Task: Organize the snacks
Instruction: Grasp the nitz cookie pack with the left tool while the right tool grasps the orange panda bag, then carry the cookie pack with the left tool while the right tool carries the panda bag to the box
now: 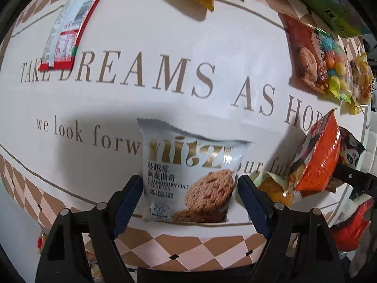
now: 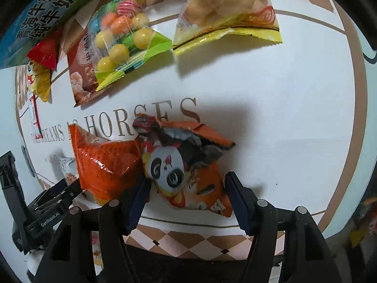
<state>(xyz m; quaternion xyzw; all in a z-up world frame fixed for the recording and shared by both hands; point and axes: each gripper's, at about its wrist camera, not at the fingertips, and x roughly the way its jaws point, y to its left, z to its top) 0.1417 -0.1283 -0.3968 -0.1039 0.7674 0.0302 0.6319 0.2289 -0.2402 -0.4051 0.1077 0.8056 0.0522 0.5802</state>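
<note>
Your left gripper (image 1: 189, 186) frames a white cookie packet (image 1: 188, 176), its fingers apart, one at each side edge; whether they press the packet, you cannot tell. The packet carries gold lettering and two oat cookies pictured low on its face.

Your right gripper (image 2: 187, 189) stands likewise apart around an orange panda packet (image 2: 186, 172), crumpled, with a cartoon panda face. Just left of it lies a second, plain orange packet (image 2: 106, 165), touching the first.

Ahead of the right gripper sit one clear bag of coloured candy balls (image 2: 124, 37), one brown biscuit packet (image 2: 81, 75) beneath it, and one yellow-edged bun bag (image 2: 226, 11).

All rest on a white mat (image 1: 146, 37) with gold lettering and a checkered border (image 1: 188, 247). Bare mat lies ahead of the left gripper and to the right of the right one.
</note>
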